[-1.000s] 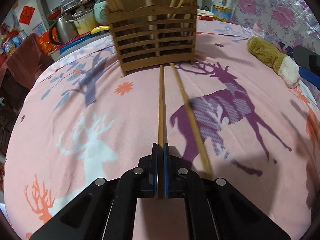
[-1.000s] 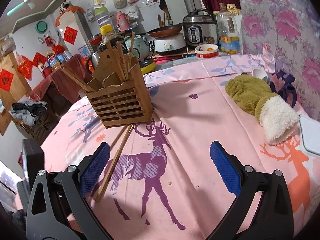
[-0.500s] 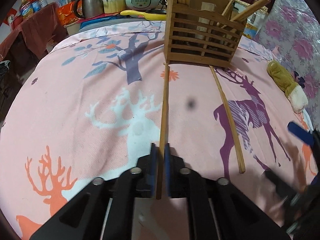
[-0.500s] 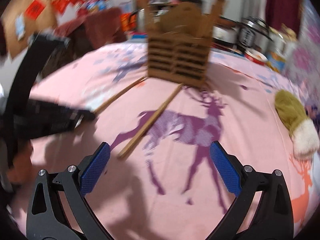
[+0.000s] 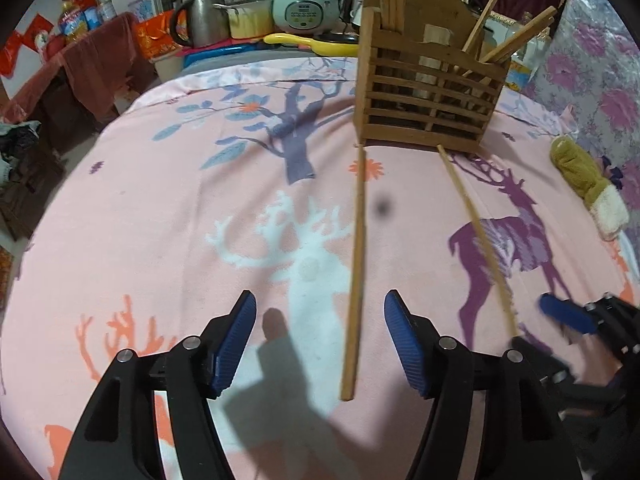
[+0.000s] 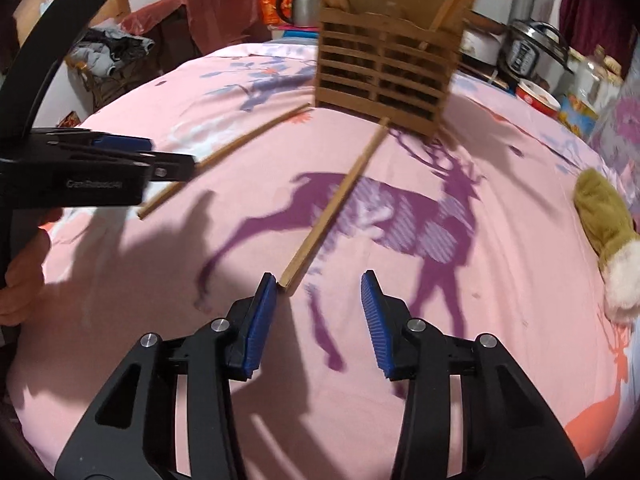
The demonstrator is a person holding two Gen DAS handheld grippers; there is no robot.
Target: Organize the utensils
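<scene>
Chopsticks on the cloth, two of them, and both grippers are right over them. Left black gripper with blue ribbed pads (image 5: pixel 316 336) has its jaws opening, and the long wooden chopstick (image 5: pixel 357 264) lies flat between the pads, touching neither, its near end down between the fingers and its far tip at the foot of the slatted wooden utensil holder (image 5: pixel 428 92). That holder stands upright at the far side of the pink deer-print tablecloth (image 5: pixel 160 220), with several more sticks leaning out of its top.

Over to the right black gripper with blue pads (image 6: pixel 318 312): jaws closing, gap about half wide. The second wooden chopstick (image 6: pixel 340 196) runs from the holder's base towards it, and its near end sits right against the tip of the left-hand blue pad (image 6: pixel 262 316); the other pad is clear of it, so nothing is clamped. From the left wrist view this gripper shows blurred at the lower right, at that chopstick's near end.

An olive-green fleece mitten with a white cuff (image 6: pixel 608 232) lies well off to the right side of the cloth.
</scene>
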